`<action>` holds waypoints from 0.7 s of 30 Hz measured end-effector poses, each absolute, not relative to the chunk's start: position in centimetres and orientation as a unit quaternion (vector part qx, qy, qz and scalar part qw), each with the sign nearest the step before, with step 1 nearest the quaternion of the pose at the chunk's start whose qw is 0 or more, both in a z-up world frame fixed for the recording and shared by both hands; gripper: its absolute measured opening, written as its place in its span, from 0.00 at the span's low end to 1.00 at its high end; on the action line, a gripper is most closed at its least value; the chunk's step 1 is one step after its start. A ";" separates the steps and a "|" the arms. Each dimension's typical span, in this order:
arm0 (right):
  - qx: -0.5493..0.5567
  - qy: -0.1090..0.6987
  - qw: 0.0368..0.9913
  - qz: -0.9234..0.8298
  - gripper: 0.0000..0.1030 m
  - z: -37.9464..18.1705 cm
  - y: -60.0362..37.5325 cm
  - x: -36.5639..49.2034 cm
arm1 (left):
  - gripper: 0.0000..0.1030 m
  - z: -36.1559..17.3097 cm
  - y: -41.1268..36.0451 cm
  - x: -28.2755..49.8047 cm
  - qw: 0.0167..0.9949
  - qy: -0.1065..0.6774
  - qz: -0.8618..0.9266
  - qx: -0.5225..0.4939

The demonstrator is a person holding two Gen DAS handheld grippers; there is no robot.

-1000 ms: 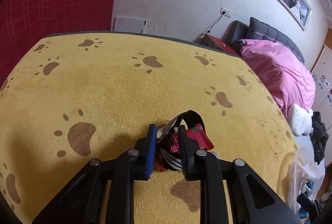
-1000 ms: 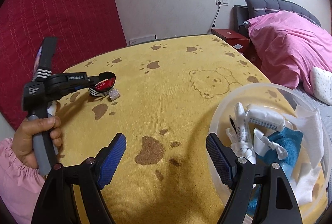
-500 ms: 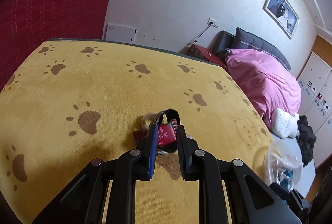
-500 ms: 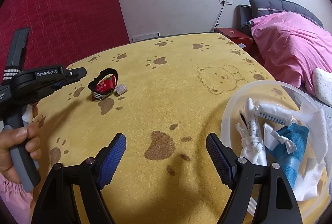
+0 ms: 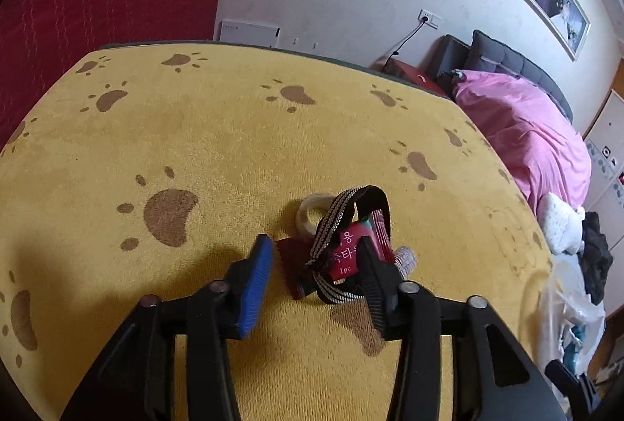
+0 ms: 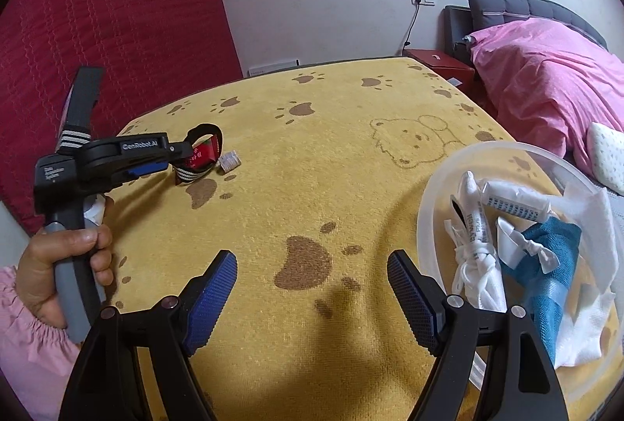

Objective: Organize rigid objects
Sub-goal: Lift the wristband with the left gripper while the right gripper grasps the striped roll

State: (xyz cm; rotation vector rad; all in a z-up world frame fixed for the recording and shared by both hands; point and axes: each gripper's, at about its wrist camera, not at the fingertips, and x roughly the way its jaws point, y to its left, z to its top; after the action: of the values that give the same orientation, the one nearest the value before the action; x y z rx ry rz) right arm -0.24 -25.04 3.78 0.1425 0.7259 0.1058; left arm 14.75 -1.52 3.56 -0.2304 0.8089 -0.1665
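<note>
left tongs point(image 5: 312, 265): jaws opening; red sachet point(image 5: 353, 249) and striped strap loop point(image 5: 343, 218) sit between them on the worktop point(image 5: 195, 132); blue pad clear of both, right finger looks to touch the sachet edge, so no grip.
right tongs point(image 6: 312, 288): wide open, empty, hovering over bare worktop just beside the tub.
task items: sachet, strap loop, pale ring point(image 5: 308, 210) and small wrapped piece point(image 5: 405, 257) bunched together, well apart from the tub.
risk 1: strap may snag on the right finger as the left tongs pull away and drag the sachet off its spot.
risk 2: sachet is propped on the loop, so a nudge may tip it over.
risk 3: pile is tight; next grasp may take two things.
tub point(image 6: 436, 187): clear, round; holds white tubes point(image 6: 514, 202), knotted white cloth, blue cloth point(image 6: 553, 265), white tissue.
</note>
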 end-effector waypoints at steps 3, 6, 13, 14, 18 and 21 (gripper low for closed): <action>0.069 0.354 0.931 0.051 0.80 3.8 -25.1 -0.2 | 0.16 3.7 -2.1 14.3 0.908 0.393 -0.097 -0.108; 0.073 0.356 0.930 0.048 0.80 3.6 -25.2 0.0 | 0.11 4.8 -2.8 12.8 0.915 0.374 -0.118 -0.099; 0.068 0.357 0.930 0.051 0.80 3.6 -24.7 0.3 | 0.11 6.9 -2.4 8.7 0.918 0.350 -0.156 -0.101; 0.067 0.357 0.930 0.052 0.80 3.6 -24.5 0.3 | 0.11 6.9 -2.3 8.5 0.918 0.351 -0.156 -0.099; 0.060 0.357 0.930 0.058 0.80 3.6 -23.8 0.5 | 0.11 6.7 -1.3 7.4 0.916 0.359 -0.150 -0.099; 0.059 0.359 0.929 0.065 0.80 3.5 -23.3 1.2 | 0.11 6.1 -0.4 6.8 0.916 0.364 -0.139 -0.099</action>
State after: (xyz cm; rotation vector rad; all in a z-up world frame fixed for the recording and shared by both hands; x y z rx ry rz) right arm 1.17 -23.29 3.48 0.1201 0.7350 0.1331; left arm 6.83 -0.36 6.10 -0.2039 0.7502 -0.2851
